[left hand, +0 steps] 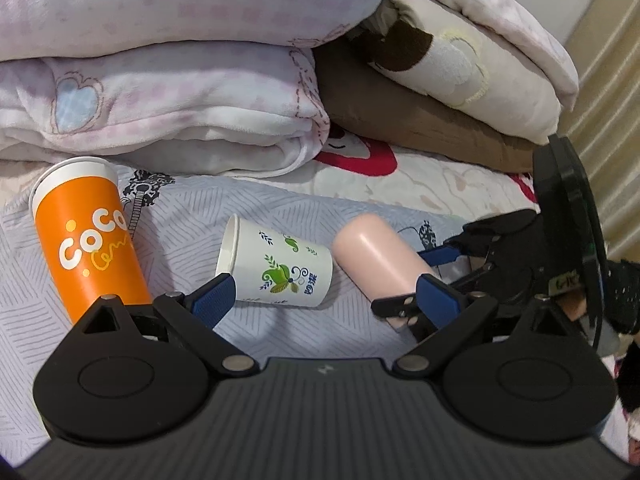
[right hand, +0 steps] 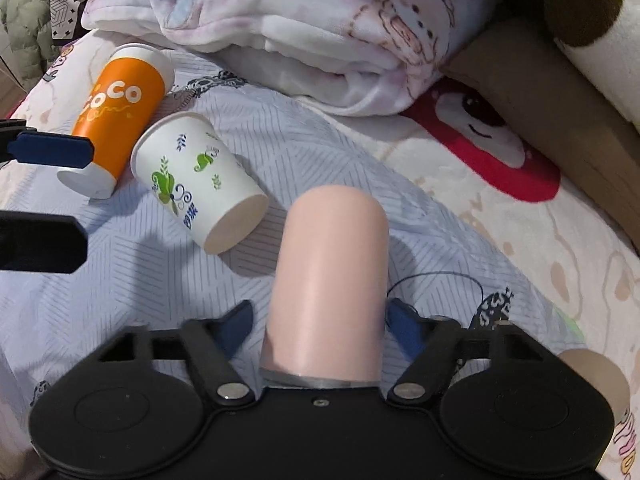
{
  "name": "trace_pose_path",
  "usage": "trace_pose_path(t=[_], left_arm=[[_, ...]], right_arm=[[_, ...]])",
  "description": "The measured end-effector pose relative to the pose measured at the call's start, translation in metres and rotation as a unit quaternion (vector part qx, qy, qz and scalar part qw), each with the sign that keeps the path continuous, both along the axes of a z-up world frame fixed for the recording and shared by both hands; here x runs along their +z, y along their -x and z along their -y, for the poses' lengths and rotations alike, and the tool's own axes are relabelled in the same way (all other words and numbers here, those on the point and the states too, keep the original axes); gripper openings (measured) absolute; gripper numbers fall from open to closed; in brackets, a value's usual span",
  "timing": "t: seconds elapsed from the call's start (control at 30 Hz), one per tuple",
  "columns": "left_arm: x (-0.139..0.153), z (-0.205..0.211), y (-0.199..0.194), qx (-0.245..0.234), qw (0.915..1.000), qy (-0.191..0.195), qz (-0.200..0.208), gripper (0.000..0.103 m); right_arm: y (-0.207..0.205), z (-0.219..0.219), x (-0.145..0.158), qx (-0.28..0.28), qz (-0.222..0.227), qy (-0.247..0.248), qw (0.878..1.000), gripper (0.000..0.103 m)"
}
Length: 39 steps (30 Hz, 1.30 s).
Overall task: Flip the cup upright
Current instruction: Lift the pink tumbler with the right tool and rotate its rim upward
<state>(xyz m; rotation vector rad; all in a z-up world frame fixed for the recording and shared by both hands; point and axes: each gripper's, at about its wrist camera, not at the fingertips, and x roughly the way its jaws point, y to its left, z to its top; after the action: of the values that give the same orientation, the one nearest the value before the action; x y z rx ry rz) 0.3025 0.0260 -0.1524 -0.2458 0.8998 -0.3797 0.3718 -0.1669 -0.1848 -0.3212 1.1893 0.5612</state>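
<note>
Right wrist view has the pink cup (right hand: pixel 328 280) lying on its side on the bedsheet (right hand: pixel 120 280), sitting right between the right gripper (right hand: pixel 320 324) fingers — jaws wide, pads not quite touching as far as I can tell. So I'd call this the grasp step; next it needs to close, then tip up. Left gripper (left hand: pixel 320 296) hangs low and level, spread open, holding nothing, near the white paper cup (left hand: pixel 276 266) and orange cup (left hand: pixel 86 236), both also lying on their sides.
</note>
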Motion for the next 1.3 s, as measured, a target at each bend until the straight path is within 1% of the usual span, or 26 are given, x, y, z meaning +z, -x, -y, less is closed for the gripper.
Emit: trace_pose_path(t=[0.13, 0.23, 0.3, 0.37, 0.47, 0.57, 0.7, 0.77, 0.83, 0.97, 1.07, 1.17, 1.3], left_arm=[[-0.001, 0.005, 0.006, -0.017, 0.9998, -0.006, 0.004, 0.097], [0.000, 0.009, 0.013, -0.029, 0.9995, -0.014, 0.007, 0.097], [0.002, 0.012, 0.020, -0.035, 0.9989, -0.029, 0.011, 0.097], [0.004, 0.014, 0.031, -0.049, 0.9975, -0.044, 0.024, 0.097], [0.006, 0.019, 0.048, -0.073, 0.9943, -0.067, 0.038, 0.097], [0.006, 0.025, 0.064, -0.104, 0.9910, -0.072, 0.044, 0.097], [0.007, 0.032, 0.081, -0.141, 0.9863, -0.071, 0.048, 0.097], [0.008, 0.035, 0.086, -0.160, 0.9837, -0.066, 0.051, 0.097], [0.008, 0.038, 0.090, -0.175, 0.9813, -0.060, 0.052, 0.097], [0.005, 0.045, 0.095, -0.203, 0.9774, -0.040, 0.044, 0.097], [-0.002, 0.048, 0.093, -0.210, 0.9769, -0.024, 0.030, 0.097], [-0.009, 0.050, 0.089, -0.218, 0.9755, -0.015, 0.021, 0.097], [-0.015, 0.052, 0.086, -0.230, 0.9730, -0.013, 0.015, 0.097]], right_arm=[[0.004, 0.003, 0.003, -0.003, -0.004, -0.003, 1.000, 0.069], [0.013, 0.006, 0.006, -0.002, 0.002, -0.010, 1.000, 0.069], [0.025, 0.008, 0.010, -0.003, 0.015, -0.015, 1.000, 0.069], [0.038, 0.011, 0.013, -0.005, 0.018, -0.026, 0.999, 0.069], [0.057, 0.011, 0.016, 0.003, 0.021, -0.025, 0.999, 0.069], [0.077, 0.010, 0.022, 0.021, 0.014, -0.044, 0.999, 0.069], [0.106, 0.006, 0.029, 0.072, 0.003, -0.064, 0.995, 0.068], [0.122, 0.001, 0.031, 0.115, 0.002, -0.067, 0.991, 0.068], [0.137, -0.001, 0.032, 0.167, 0.008, -0.067, 0.984, 0.068], [0.153, -0.005, 0.030, 0.228, 0.013, -0.033, 0.973, 0.068], [0.161, -0.010, 0.029, 0.256, 0.033, 0.007, 0.966, 0.068], [0.163, -0.012, 0.028, 0.272, 0.040, 0.019, 0.961, 0.067], [0.166, -0.014, 0.022, 0.289, 0.050, 0.038, 0.955, 0.067]])
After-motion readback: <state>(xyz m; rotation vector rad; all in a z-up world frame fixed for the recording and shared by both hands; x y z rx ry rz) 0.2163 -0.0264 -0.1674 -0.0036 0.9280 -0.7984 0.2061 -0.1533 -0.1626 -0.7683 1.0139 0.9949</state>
